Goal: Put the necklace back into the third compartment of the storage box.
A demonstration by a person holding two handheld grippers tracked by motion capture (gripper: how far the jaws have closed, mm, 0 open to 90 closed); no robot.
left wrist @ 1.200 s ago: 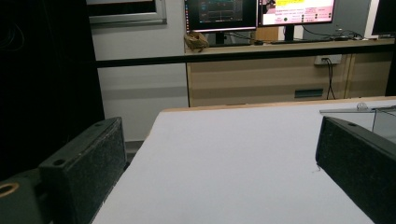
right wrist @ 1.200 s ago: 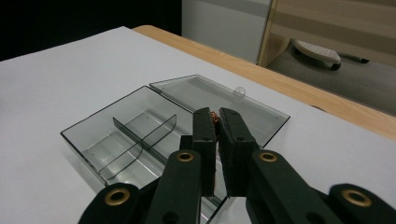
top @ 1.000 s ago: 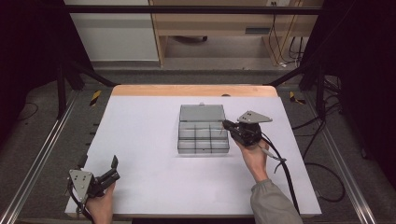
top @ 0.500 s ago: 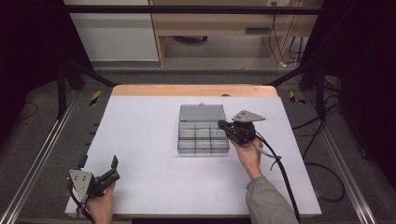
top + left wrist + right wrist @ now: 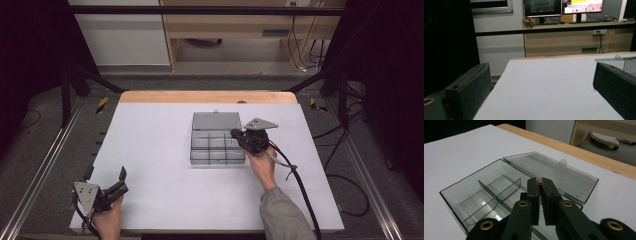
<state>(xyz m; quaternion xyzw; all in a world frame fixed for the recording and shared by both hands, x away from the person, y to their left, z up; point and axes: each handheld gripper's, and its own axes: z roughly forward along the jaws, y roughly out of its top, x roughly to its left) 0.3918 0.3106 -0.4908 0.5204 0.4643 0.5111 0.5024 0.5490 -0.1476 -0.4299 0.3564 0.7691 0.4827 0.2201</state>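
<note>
A clear smoky-grey plastic compartment box (image 5: 218, 148) sits open on the white counter (image 5: 150, 150), a little right of the middle in the high view, with its flat transparent lid (image 5: 217, 120) folded back flat onto the counter on the far side. In the right gripper view the box (image 5: 486, 192) shows curved inner dividers that split it into several compartments, and the lid (image 5: 554, 173) carries a small round clasp tab on its far edge.

The right gripper (image 5: 235, 134) hovers at the right edge of the box, held by the person's right hand (image 5: 262, 165), its black cable trailing back towards the near edge of the counter. In the right gripper view its jaws stand nearly together over the box, clamped on a small reddish-orange object (image 5: 539, 184) – only a sliver of it shows between the pads, too little to tell what it is.

The left gripper (image 5: 119, 180) rests at the near left corner of the counter, well apart from the box, gripped by the left hand (image 5: 107, 217). In the left gripper view its 2 black jaws stand wide apart with nothing between them – bare white counter (image 5: 554, 85) runs away beyond them, and the edge of the box lid shows at the far right
</note>
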